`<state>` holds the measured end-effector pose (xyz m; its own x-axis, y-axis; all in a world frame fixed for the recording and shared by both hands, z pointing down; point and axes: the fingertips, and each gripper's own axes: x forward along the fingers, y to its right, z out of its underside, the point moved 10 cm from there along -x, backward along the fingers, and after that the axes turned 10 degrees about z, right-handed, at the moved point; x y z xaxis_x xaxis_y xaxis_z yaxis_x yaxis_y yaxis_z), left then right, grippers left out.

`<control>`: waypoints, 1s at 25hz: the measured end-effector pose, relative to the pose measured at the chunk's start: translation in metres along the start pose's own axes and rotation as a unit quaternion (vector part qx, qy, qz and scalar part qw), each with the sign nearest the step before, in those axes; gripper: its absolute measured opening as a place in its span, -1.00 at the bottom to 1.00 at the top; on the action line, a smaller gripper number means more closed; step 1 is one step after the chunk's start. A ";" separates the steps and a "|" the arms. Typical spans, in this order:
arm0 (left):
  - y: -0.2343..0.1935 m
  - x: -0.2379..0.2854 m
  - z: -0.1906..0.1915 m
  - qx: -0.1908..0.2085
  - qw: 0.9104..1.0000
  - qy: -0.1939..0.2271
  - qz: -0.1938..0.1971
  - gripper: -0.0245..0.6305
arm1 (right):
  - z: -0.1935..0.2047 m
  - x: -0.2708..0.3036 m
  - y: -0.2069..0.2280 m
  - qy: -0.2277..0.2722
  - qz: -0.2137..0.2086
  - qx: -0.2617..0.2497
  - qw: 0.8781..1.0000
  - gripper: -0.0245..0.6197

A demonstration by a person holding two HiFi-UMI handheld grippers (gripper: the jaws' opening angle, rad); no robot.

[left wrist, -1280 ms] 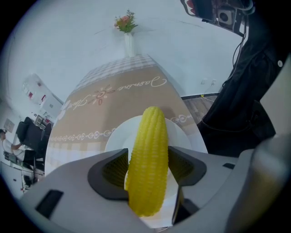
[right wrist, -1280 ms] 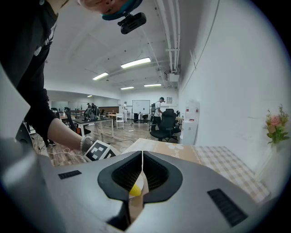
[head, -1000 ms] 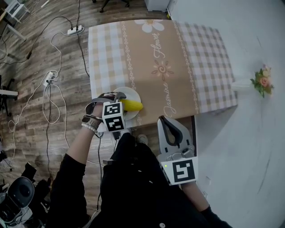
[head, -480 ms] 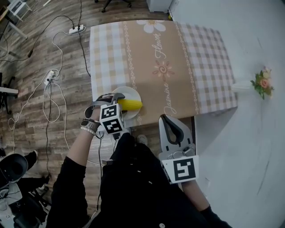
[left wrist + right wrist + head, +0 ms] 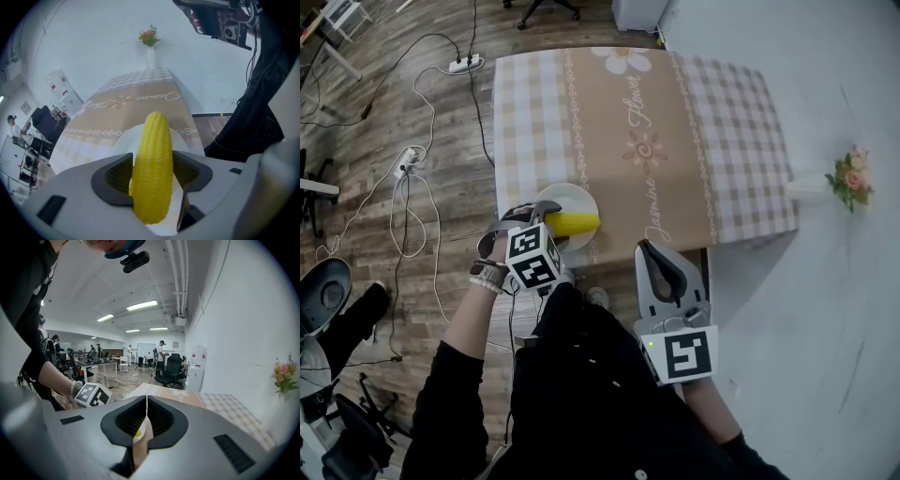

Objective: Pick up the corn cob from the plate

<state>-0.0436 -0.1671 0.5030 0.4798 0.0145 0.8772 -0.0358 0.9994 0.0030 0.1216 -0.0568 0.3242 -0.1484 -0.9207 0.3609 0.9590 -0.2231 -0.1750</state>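
A yellow corn cob (image 5: 575,223) (image 5: 151,164) lies over the white plate (image 5: 577,197) (image 5: 126,136) at the table's near left corner. My left gripper (image 5: 546,212) (image 5: 151,174) is shut on the corn cob, its jaws pressing both sides of the cob's near half. Whether the cob touches the plate I cannot tell. My right gripper (image 5: 656,258) (image 5: 146,413) is shut with nothing in it, held off the table's near edge to the right of the plate. Through its jaws a bit of the cob (image 5: 138,432) shows.
The table (image 5: 675,122) wears a brown and checked cloth. A vase of flowers (image 5: 851,175) (image 5: 149,40) stands against the white wall on the right. Cables and a power strip (image 5: 457,64) lie on the wooden floor to the left. Office chairs (image 5: 171,369) and people stand far off.
The left gripper has stayed shut on the corn cob over the plate, shifting only slightly. The right gripper has hardly moved.
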 end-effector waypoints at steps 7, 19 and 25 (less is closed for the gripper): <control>0.005 -0.023 0.001 -0.037 0.998 0.033 -0.033 -0.10 | -0.002 0.001 -0.006 0.002 -0.008 -0.007 1.000 -0.79; 0.012 -0.073 -0.005 -0.106 0.986 0.089 -0.092 -0.10 | -0.010 0.001 -0.004 0.032 0.000 -0.006 0.999 -0.79; 0.018 -0.101 -0.010 -0.127 0.978 0.113 -0.124 -0.10 | -0.019 0.001 0.003 0.050 0.011 -0.010 0.999 -0.79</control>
<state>-0.0835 -0.1497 0.4094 0.6290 -0.2508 0.7358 0.3109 0.9487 0.0576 0.1201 -0.0648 0.3062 -0.1526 -0.9526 0.2631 0.9570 -0.2089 -0.2011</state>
